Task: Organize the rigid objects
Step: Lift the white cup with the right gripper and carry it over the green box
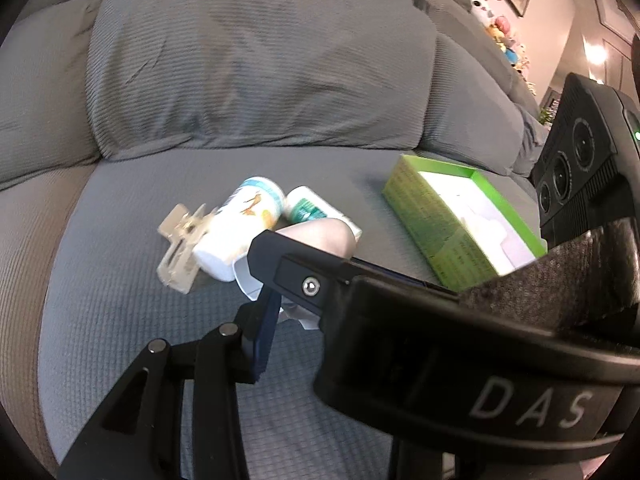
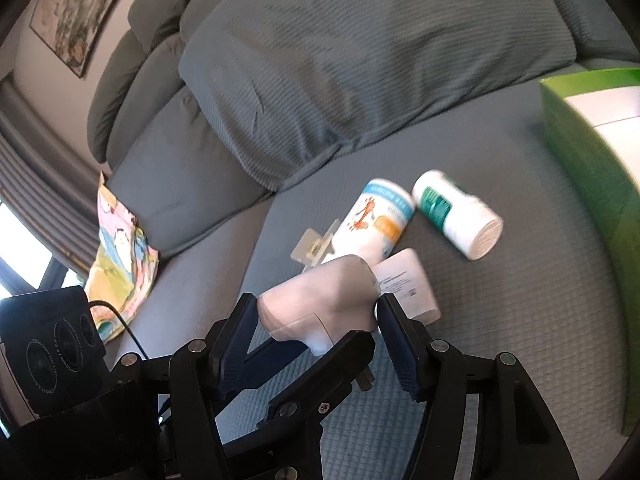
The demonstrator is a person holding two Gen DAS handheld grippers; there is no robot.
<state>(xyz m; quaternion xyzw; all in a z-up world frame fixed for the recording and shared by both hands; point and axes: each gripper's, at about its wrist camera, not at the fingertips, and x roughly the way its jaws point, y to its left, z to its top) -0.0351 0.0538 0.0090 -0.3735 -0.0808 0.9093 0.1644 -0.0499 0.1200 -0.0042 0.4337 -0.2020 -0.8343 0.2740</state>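
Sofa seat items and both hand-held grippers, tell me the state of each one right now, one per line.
Green box: open, on the seat.
Blue-band bottle: lying on its side.
Green-label bottle: lying on its side, capped.
Hair clip: lying flat beside the blue-band bottle.
White plug adapter: between the right hand-held gripper fingers, pads touching it.
Left hand-held gripper: fingers hidden, cannot tell.

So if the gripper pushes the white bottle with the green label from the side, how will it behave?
The green-label bottle lies on its side on the sofa seat, so it would probably roll. The soft fabric may slow it. It looks like rigid plastic and should not bend. The orange-label bottle beside it could block rolling that way.
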